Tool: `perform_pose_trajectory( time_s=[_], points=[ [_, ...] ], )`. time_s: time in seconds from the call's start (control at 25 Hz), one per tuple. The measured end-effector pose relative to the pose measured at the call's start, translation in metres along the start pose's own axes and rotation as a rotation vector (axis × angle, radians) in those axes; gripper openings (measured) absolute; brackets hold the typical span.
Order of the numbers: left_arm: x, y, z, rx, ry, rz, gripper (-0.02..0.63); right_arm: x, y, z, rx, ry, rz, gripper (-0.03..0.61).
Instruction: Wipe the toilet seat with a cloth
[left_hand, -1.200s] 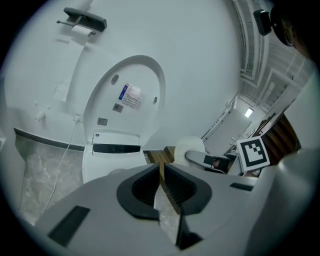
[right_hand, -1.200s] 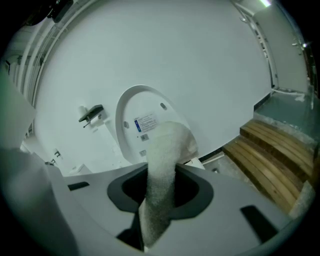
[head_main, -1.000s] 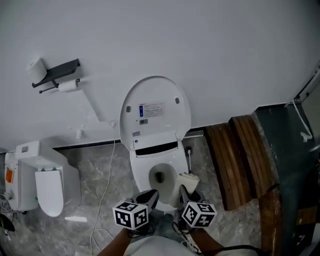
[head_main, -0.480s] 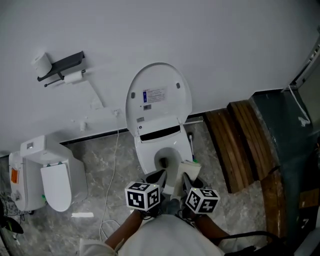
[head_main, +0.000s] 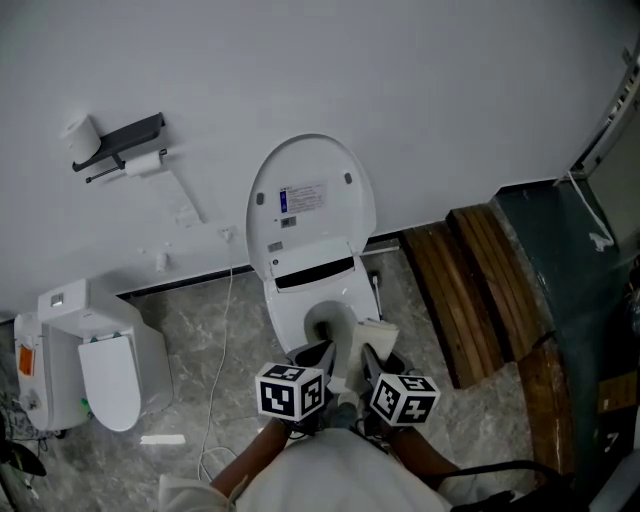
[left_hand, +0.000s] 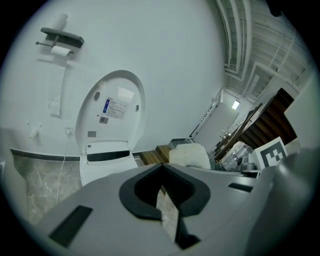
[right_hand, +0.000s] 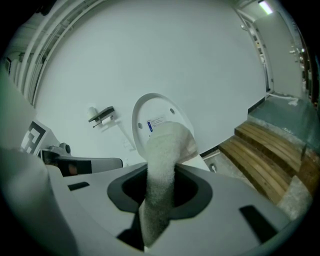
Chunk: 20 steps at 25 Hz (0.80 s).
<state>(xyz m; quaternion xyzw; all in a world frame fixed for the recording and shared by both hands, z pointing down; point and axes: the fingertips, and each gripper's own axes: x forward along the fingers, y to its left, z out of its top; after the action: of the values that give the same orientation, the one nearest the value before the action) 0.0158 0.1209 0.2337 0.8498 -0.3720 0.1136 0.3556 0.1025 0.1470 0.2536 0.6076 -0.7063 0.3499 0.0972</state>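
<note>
White cloth (right_hand: 162, 165) is pinched in the right tool (head_main: 372, 358), jaws clenched on it, with the free end sticking out past the jaw tips. In the head view the cloth sits at the front right edge of the toilet seat (head_main: 290, 322); can't tell if it touches. Left tool (head_main: 315, 355) is just beside the right one, at the front of the bowl, with its jaws clenched together and nothing between them. Both tools point forward and down toward the toilet. Toilet lid (head_main: 310, 200) stands upright against the white wall, label sticker on its inner face. Seat ring lies down around the bowl opening. Dark paper holder (head_main: 118, 140) is on the wall at upper left, with a paper roll (head_main: 143, 165) under it. Wooden slats (head_main: 470, 290) lie right of the toilet. Grey marble floor (head_main: 200, 340) has a white cord (head_main: 222, 340) running down across it. Second white fixture (head_main: 90, 360) stands well apart at far left.
</note>
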Motion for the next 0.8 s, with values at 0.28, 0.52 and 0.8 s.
perform_pose_trajectory(
  time_s=[0.28, 0.52, 0.8],
  points=[
    [0.0009, 0.0003, -0.0087, -0.013, 0.016, 0.013, 0.012, 0.0023, -0.0036, -0.0063, 0.015, 0.026, 0.007, 0.095],
    [0.0007, 0.0035, -0.0058, -0.033, 0.0, 0.029, 0.012, 0.0025, -0.005, -0.0067, 0.012, 0.037, 0.02, 0.095],
    [0.0051, 0.0027, 0.0008, -0.037, -0.017, 0.043, 0.012, 0.0026, -0.0107, -0.0011, 0.014, 0.034, 0.03, 0.095]
  ],
)
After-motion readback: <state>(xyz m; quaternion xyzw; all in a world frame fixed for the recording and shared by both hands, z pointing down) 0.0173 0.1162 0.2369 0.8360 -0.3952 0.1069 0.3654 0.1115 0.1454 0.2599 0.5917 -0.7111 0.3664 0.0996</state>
